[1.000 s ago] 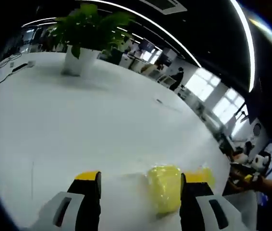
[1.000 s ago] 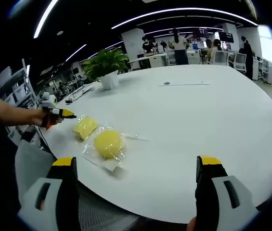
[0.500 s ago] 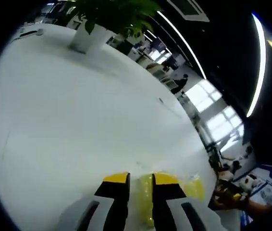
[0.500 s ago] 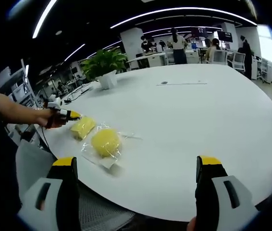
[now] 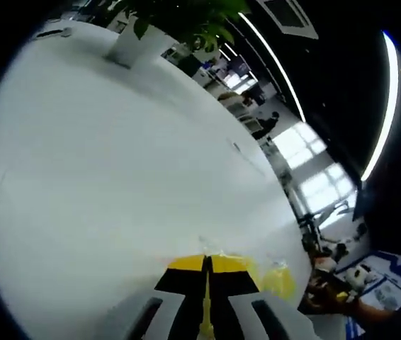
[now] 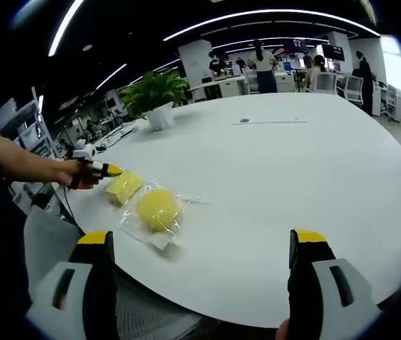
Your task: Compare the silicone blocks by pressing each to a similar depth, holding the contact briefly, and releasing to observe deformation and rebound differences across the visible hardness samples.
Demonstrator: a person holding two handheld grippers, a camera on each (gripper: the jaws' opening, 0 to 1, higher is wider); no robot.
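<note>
Two yellow silicone samples in clear bags lie near the white table's (image 6: 292,163) edge: a squarish block (image 6: 124,186) and a rounder one (image 6: 158,209). In the right gripper view the left gripper (image 6: 107,170), held in a person's hand (image 6: 69,174), has its yellow tips at the squarish block's left edge. Seen from its own view, the left gripper (image 5: 206,263) is shut, with a thin yellow sliver of the squarish block (image 5: 205,327) pinched between its jaws and more yellow (image 5: 278,280) bulging out to the right. My right gripper (image 6: 201,237) hangs wide open over the table's near edge, with nothing in it.
A potted plant (image 6: 156,95) stands at the table's far side, also at the top of the left gripper view as the plant (image 5: 165,21). A small dark mark (image 6: 244,121) lies mid-table. People and desks (image 6: 264,67) fill the background. A grey seat (image 6: 44,237) sits below the table's edge.
The left gripper's jaws have gone from wide apart to shut, squeezing the squarish block thin. The right gripper has stayed open and still.
</note>
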